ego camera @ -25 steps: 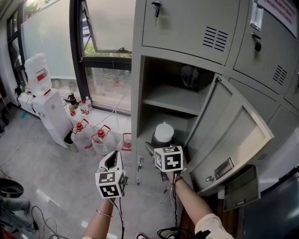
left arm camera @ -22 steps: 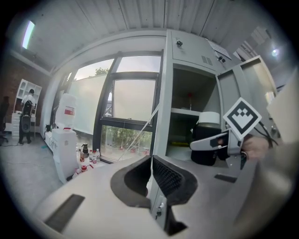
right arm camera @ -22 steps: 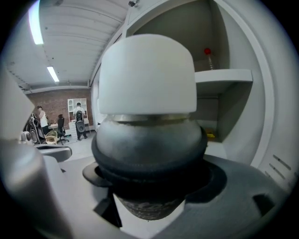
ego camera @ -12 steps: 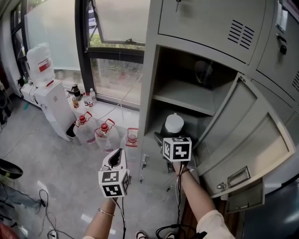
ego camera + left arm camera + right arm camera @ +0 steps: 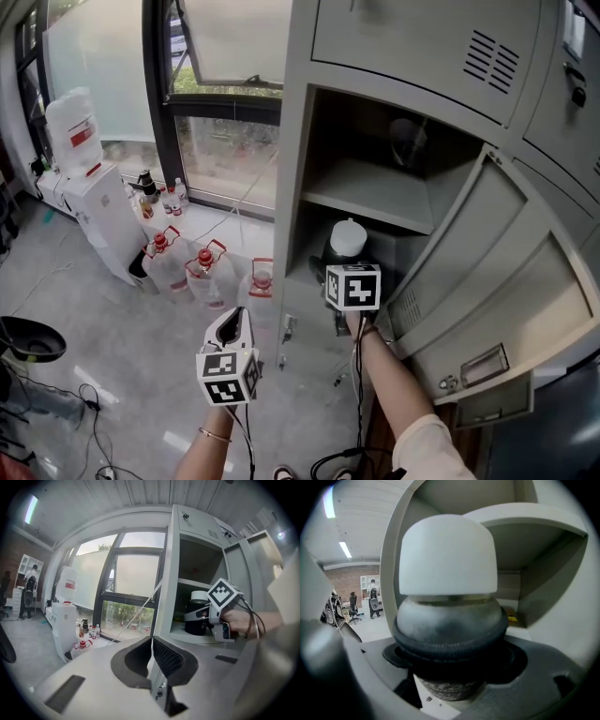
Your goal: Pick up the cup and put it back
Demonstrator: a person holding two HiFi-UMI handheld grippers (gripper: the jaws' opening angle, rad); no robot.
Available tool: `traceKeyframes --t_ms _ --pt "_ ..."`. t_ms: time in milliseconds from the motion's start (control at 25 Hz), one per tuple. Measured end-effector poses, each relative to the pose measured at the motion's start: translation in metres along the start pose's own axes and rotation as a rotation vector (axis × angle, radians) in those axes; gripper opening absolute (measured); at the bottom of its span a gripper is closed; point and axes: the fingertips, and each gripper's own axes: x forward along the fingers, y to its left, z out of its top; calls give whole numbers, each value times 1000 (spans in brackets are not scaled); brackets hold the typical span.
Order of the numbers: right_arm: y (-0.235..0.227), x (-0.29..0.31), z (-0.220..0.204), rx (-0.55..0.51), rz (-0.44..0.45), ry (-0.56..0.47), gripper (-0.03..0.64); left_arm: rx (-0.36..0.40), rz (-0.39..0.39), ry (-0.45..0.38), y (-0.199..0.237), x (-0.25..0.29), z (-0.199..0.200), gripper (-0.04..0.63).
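Note:
The cup is dark with a white domed lid and stands low in the open locker's lower compartment. My right gripper reaches in from the front, and its jaws are closed round the cup's body. In the right gripper view the cup fills the frame, with both pads of the right gripper pressed on its dark band. From the left gripper view the cup looks level with the compartment floor; I cannot tell if it rests there. My left gripper hangs outside the locker, shut and empty.
The locker door stands swung open to the right. An inner shelf lies above the cup. On the floor to the left are a water dispenser and several water jugs under a window. People stand far off in the room.
The head view has shifted closer to the locker. My right gripper stays closed on the cup in the lower compartment, and the left gripper has barely moved.

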Motion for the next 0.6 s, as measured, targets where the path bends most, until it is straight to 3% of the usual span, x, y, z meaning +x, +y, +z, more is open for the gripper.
traceKeyframes --t_ms 600 --pt "-17 37 13 29 -24 10 422 -19 -28 52 -14 6 -6 15"
